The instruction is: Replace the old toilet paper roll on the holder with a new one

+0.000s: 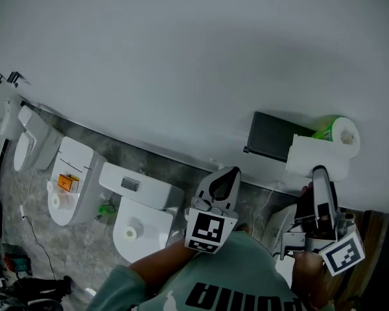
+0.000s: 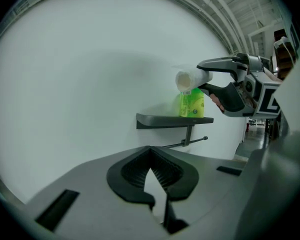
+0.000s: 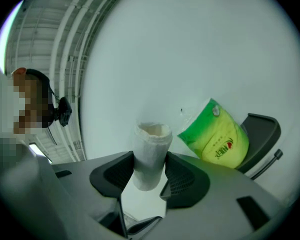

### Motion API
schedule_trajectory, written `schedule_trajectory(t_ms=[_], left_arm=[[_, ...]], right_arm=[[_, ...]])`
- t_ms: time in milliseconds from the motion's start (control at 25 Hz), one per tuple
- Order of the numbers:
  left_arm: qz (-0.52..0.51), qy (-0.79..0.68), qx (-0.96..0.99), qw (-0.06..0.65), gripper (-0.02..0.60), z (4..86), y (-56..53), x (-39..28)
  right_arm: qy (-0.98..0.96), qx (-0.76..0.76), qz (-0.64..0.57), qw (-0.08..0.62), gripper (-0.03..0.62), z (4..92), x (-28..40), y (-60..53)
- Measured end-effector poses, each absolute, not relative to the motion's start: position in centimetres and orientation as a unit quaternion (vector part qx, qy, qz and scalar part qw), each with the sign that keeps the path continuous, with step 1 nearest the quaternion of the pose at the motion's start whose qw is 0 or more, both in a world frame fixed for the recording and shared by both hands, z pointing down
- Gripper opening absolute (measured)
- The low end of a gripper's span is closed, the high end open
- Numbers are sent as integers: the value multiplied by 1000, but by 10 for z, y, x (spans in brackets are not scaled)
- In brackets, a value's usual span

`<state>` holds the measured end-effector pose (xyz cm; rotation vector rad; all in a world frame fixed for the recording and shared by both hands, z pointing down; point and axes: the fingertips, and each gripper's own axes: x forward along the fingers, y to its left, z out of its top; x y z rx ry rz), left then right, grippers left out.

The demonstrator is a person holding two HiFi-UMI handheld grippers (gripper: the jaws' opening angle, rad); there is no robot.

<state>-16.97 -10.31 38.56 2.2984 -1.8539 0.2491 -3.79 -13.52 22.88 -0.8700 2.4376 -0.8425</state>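
Observation:
A thin, nearly used-up white toilet paper roll (image 3: 150,154) stands upright between the jaws of my right gripper (image 3: 150,166), which is shut on it. In the left gripper view that roll (image 2: 187,79) hangs in the right gripper (image 2: 199,77) just above a dark wall shelf (image 2: 160,120). A green wrapped pack (image 2: 192,104) sits on the shelf. The holder rod (image 2: 190,142) under the shelf is bare. From the head view, the right gripper (image 1: 319,172) holds the roll (image 1: 311,155) beside the shelf (image 1: 269,138). My left gripper (image 1: 235,172) is shut and empty, away from the shelf.
Low in the head view, several white toilets (image 1: 142,203) line the wall, one with a paper roll (image 1: 131,233) on its lid. A person (image 3: 35,104) stands at the far left of the right gripper view. The white wall (image 1: 181,57) fills most of the frame.

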Motion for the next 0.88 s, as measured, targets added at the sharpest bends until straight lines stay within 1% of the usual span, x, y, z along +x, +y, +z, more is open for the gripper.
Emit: schedule_trajectory(t_ms=[280,560,880], left_arm=[[69,-628,770,83,5,380,-105,-195],[64,-622,775,85,5,379,-116,-202],[67,-611,784,92,5,388,-126,-206]], right_arm=[[883,-358,-258,158,204,233,-67,-150],[890,-408,-195,54,204,249,-88,-164],[895,-425,-125,-43,204,263,-111,-176]])
